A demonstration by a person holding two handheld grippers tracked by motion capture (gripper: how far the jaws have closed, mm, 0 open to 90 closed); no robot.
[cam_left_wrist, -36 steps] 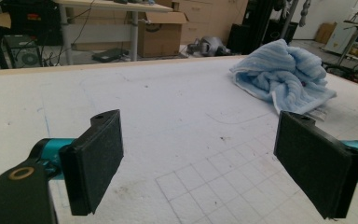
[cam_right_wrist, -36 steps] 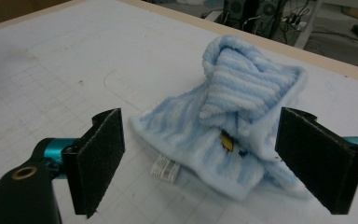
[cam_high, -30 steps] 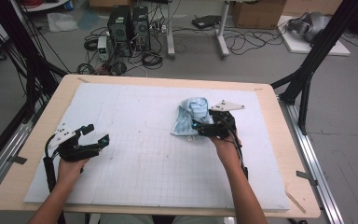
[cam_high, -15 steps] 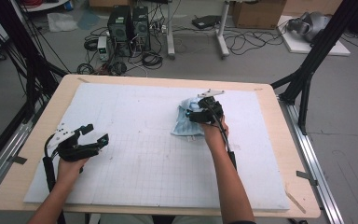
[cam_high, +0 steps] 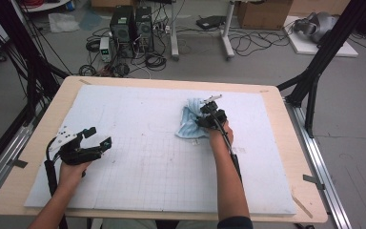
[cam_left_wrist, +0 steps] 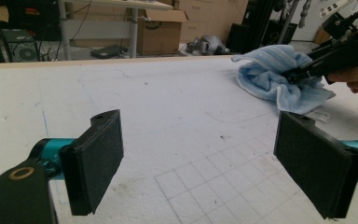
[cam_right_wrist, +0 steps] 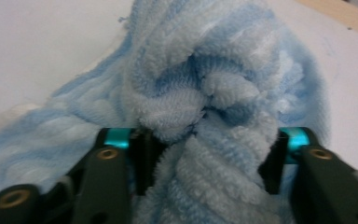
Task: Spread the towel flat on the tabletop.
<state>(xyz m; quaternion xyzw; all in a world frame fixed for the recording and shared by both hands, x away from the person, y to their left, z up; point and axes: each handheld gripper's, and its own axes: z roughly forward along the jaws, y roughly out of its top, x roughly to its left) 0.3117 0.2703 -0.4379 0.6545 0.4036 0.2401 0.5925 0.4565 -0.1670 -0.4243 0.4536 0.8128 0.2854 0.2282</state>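
Observation:
A crumpled light-blue towel (cam_high: 189, 125) lies on the white gridded board (cam_high: 147, 162), right of centre. My right gripper (cam_high: 202, 119) reaches into its right side. In the right gripper view its jaws have just been closing, and a thick fold of the towel (cam_right_wrist: 205, 70) is bunched between the pads (cam_right_wrist: 142, 163), which press on it from both sides. My left gripper (cam_high: 98, 137) sits near the board's left edge, open, with nothing between its pads (cam_left_wrist: 98, 163). From there the towel (cam_left_wrist: 270, 74) and the right gripper (cam_left_wrist: 300, 74) appear far off at the upper right.
The board lies on a wooden table (cam_high: 76, 81) with black frame posts (cam_high: 314, 81) at the sides. Computer towers (cam_high: 131, 26), cables and cardboard boxes stand on the floor beyond the far edge.
My right hand has moved forward and left and sunk into the towel, and its jaws have narrowed around a fold. The left hand has stayed put.

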